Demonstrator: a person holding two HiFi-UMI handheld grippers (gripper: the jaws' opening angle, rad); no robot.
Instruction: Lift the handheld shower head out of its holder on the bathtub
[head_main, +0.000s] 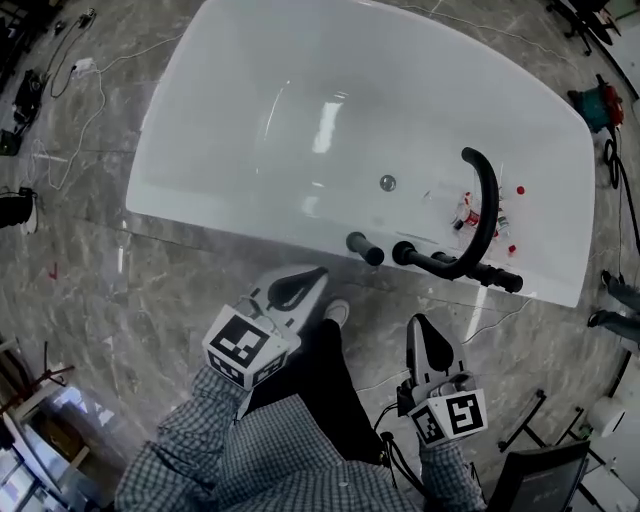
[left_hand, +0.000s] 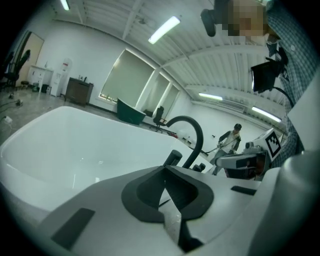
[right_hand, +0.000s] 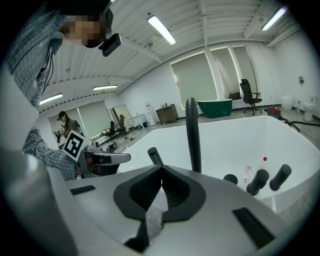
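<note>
Grey marbled tile floor carries one white glossy bathtub, standing directly on it. Black cables lie loose on the floor beyond the tub's left end. A red-and-green machine sits off its right end.

Your left tongs fill the lower half of this view, the two jaws pressed together with nothing between them. Past their tips lies the white bathtub, its broad rim sweeping in from the left. At its far side an arched black spout rises, and just left of its foot a short black cylindrical fitting stands tilted. At the right your right tongs reach in sideways, their marker cube behind them and your checked sleeve above. Far back, past the spout, a person stands. A green container and an office chair sit beyond the bathtub, under a strip light.
</note>
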